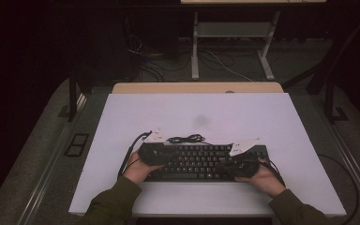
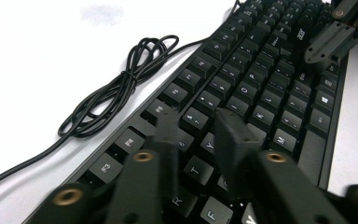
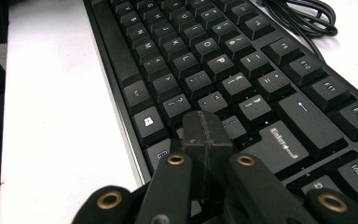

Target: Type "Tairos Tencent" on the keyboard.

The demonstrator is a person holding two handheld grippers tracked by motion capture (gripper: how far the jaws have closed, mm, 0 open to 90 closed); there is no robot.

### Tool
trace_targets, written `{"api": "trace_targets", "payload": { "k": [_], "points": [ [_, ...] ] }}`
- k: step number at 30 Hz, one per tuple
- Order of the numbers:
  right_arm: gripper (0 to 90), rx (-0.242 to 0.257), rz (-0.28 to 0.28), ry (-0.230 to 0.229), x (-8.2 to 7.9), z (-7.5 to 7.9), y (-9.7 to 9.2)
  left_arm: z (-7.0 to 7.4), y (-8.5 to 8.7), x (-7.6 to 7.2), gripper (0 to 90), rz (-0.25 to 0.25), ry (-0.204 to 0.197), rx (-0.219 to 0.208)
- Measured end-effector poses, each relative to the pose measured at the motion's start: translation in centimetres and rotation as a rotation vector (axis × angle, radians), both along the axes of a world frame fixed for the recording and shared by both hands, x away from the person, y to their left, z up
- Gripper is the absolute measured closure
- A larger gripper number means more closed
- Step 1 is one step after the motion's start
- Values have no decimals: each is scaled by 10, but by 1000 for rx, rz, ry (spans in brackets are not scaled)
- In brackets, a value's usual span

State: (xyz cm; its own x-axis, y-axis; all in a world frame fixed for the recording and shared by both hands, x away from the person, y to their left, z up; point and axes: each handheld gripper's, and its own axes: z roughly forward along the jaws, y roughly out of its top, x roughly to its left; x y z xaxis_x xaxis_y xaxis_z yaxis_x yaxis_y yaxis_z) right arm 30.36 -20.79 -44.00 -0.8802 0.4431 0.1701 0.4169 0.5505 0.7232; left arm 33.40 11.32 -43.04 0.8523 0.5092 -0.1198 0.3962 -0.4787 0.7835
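A black keyboard (image 1: 201,161) lies across the near part of the white table top (image 1: 197,112), with its coiled black cable (image 1: 186,138) bundled just behind it. My left gripper (image 1: 163,157) hovers over the keyboard's left half. In the left gripper view the left gripper (image 2: 198,128) has its jaws a narrow gap apart above the letter keys (image 2: 261,79), with nothing between them. My right gripper (image 1: 234,167) is over the right half. In the right gripper view the right gripper (image 3: 206,128) has its jaws pressed together just above the keys (image 3: 200,51) near Enter.
The cable bundle (image 2: 121,84) lies on the white surface beside the function-key row. A wooden desk edge (image 1: 197,87) runs behind the table top, with dark floor, table legs (image 1: 195,47) and loose wires beyond. Bare white surface stretches behind the keyboard.
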Motion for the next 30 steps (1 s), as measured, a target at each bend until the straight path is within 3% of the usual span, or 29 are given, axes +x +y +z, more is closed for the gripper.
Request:
{"api": "trace_targets", "payload": {
  "k": [5, 16, 30],
  "points": [
    [895, 0, -1, -1, 0, 0, 0, 0, -2, 0, 887, -15, 7, 25],
    [895, 0, -2, -1, 0, 0, 0, -2, -3, 0, 888, -21, 27, 62],
    [895, -2, -3, -3, 0, 0, 0, -4, -4, 0, 889, -28, 44, 74]
  ]
}}
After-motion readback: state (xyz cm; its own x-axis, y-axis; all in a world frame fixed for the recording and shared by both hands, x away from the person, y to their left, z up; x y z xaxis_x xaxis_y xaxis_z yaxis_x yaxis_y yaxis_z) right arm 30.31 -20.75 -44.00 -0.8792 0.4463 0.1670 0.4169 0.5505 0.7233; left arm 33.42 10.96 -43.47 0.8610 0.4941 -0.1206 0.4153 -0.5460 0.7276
